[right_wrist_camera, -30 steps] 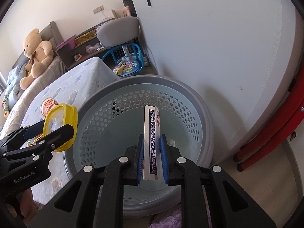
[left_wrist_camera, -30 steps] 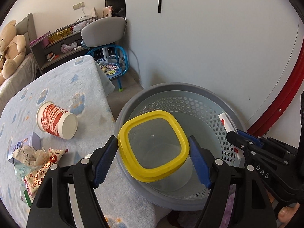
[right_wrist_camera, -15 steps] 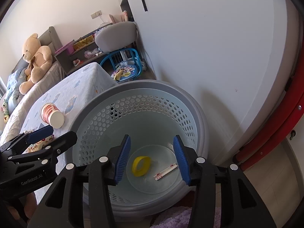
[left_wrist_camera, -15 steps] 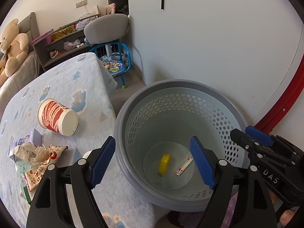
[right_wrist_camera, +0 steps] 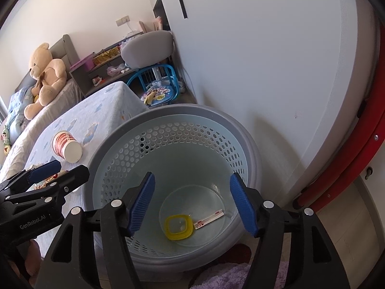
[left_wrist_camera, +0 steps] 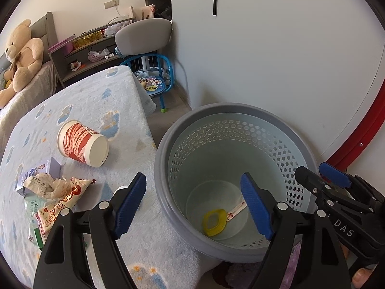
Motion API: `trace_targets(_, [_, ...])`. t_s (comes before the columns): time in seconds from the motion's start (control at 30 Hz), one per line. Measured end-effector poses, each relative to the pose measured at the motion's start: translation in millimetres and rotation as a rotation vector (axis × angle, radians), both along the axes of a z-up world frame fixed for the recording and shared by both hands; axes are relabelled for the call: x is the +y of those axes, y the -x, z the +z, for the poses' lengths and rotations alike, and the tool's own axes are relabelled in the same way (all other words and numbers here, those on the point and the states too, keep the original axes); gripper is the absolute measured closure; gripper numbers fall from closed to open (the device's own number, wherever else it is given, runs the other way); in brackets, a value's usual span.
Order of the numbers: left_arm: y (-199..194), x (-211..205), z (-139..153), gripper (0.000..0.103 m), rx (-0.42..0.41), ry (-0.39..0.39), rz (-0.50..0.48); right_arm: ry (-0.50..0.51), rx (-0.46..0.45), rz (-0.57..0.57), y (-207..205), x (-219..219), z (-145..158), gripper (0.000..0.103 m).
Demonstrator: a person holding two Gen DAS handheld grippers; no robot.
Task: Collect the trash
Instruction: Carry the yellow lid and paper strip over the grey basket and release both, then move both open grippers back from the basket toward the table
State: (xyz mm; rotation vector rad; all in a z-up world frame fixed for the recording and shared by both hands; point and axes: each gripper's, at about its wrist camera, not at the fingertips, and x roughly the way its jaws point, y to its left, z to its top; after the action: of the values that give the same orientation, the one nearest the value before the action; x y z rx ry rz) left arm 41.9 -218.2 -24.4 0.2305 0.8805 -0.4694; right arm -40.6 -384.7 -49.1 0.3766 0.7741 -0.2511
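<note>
A grey perforated basket (left_wrist_camera: 168,142) (right_wrist_camera: 245,130) stands beside the bed. On its floor lie a yellow-rimmed clear lid (left_wrist_camera: 214,221) (right_wrist_camera: 178,226) and a playing card (left_wrist_camera: 237,209) (right_wrist_camera: 208,219). My left gripper (left_wrist_camera: 195,204) hangs open over the basket's near rim with nothing between its fingers. My right gripper (right_wrist_camera: 192,204) is above the basket; its jaws are opening and hold nothing. On the blue blanket lie a red-and-white paper cup (left_wrist_camera: 83,144) (right_wrist_camera: 67,147) on its side and crumpled snack wrappers (left_wrist_camera: 51,196).
The bed's blanket (left_wrist_camera: 96,101) runs left of the basket. Behind stand a small blue chair (left_wrist_camera: 154,77), a grey chair, a cluttered shelf and a teddy bear (left_wrist_camera: 20,55). A white wall with a red hoop (left_wrist_camera: 356,132) closes the right side. A purple rug (right_wrist_camera: 231,277) lies below.
The yellow lid left my left gripper and the card left my right gripper; both fell to the basket floor. The right jaws went from shut to wide apart.
</note>
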Motion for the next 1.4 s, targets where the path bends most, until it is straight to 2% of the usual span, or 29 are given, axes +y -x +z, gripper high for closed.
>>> trace_targets(0.23, [3, 6, 5, 0.026, -0.010, 0.005, 0.015, 0.003, -0.005, 0.003, 1, 0, 0, 0.029])
trace_targets(0.9, [17, 48, 14, 0.026, -0.024, 0.047, 0.070, 0.031, -0.004, 0.016, 16, 23, 0, 0.021])
trace_targets(1.4, [21, 134, 8, 0.026, -0.025, 0.041, 0.203, -0.007, -0.030, 0.124, 17, 86, 6, 0.020])
